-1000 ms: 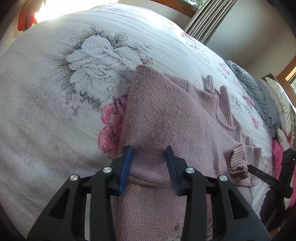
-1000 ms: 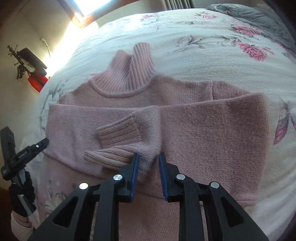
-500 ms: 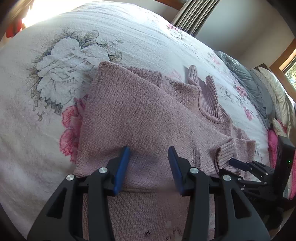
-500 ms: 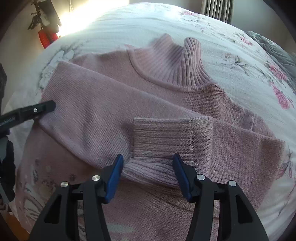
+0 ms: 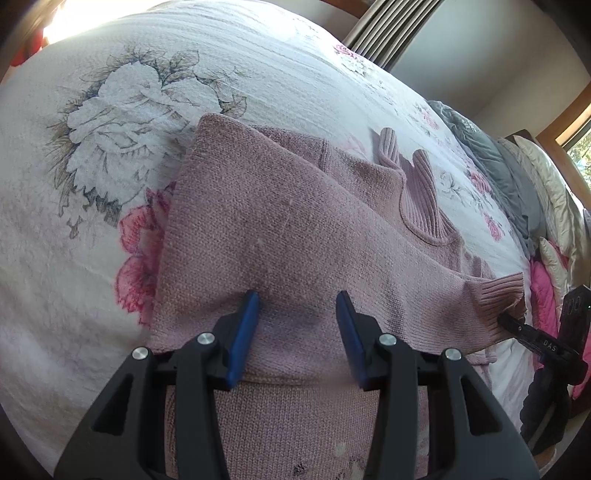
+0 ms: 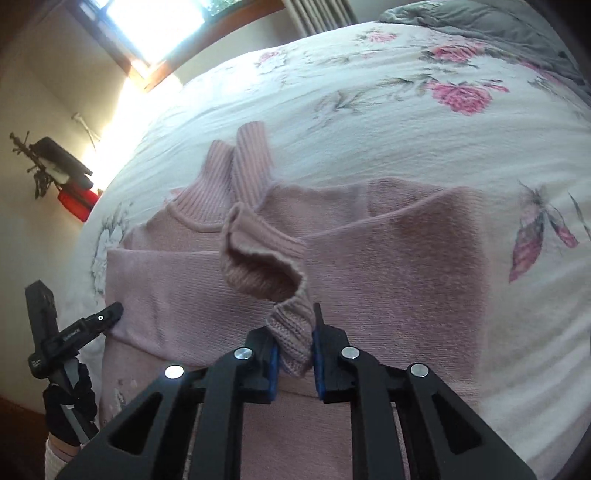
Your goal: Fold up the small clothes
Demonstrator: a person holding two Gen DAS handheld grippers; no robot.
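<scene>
So the sweater point(image 5: 295, 229) is a dusty pink knit with a ribbed turtleneck collar point(image 5: 417, 192), lying flat on the bed point(image 5: 258, 74), which has a white quilt with rose prints. Both sleeves are folded across the chest, so it's a wide band running side to side, with the collar pointing away toward the far end of the bed.

The left gripper point(image 5: 297, 328) sits over the folded sleeve with its blue fingers point(image 5: 245, 325) spread apart, nothing pinched between them.

The right wrist view gives you what the left one only shows at its edge: the right gripper point(image 6: 295, 350) has its fingers clamped on a ribbed sleeve cuff point(image 6: 266, 258), and that cuff is lifted off the sweater with its opening gaping. It also shows a window point(image 6: 155, 26) and a red object point(image 6: 75, 199) on the wall. The left view has grey bedding point(image 5: 498, 173) and pillows point(image 5: 546, 192) piled at the far end instead.
</scene>
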